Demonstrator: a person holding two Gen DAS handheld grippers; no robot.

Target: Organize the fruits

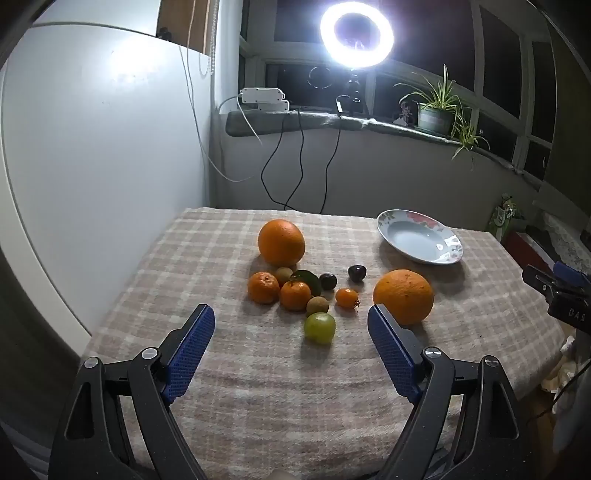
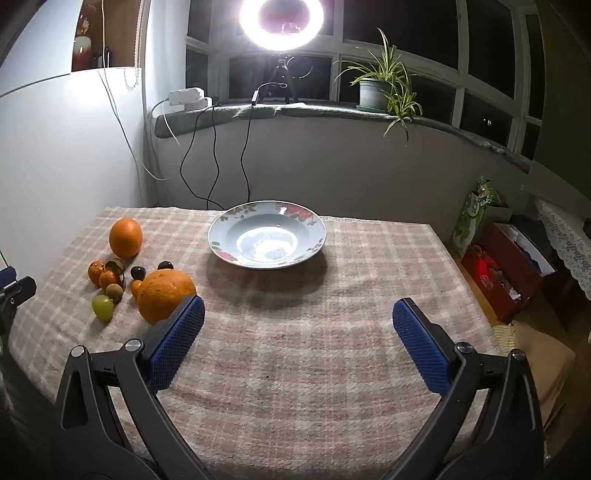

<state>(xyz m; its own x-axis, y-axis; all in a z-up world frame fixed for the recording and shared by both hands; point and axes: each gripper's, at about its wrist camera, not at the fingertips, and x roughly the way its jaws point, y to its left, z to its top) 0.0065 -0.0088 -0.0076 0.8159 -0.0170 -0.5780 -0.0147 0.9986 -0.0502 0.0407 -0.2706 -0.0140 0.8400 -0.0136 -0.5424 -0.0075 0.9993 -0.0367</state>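
Both grippers are hovering over the near edge of the surface (image 1: pixel 258 387), which is wearing a checked beige cloth, and both are pointing down toward it. The left gripper (image 1: pixel 291 325) is holding its blue fingers (image 1: pixel 192 350) spread wide with nothing between them but bare cloth; the green grape (image 1: pixel 320 327) is lying just beyond the gap. The right gripper (image 2: pixel 298 314) is likewise standing released, its fingers (image 2: pixel 177 343) apart and grasping nothing. The fruits are sitting in a loose cluster toward the left side of the surface: a large orange (image 1: pixel 281 242) is lying farthest back, and in front of it two mandarins (image 1: pixel 263 287) are resting side by side with a green leaf (image 1: pixel 308 278) behind them. Two small brownish round fruits, two dark ones (image 1: pixel 357 273) and a tiny orange fruit (image 1: pixel 347 298) are lying among them. A second large orange (image 1: pixel 403 296) is sitting apart to the right of the cluster, near the left finger of the right gripper. The flowered plate (image 2: pixel 266 235) is standing empty toward the far edge, well apart from the fruit. A ring light (image 2: pixel 281 22) is glaring above the windowsill, where a potted plant (image 2: pixel 376 88) is standing.
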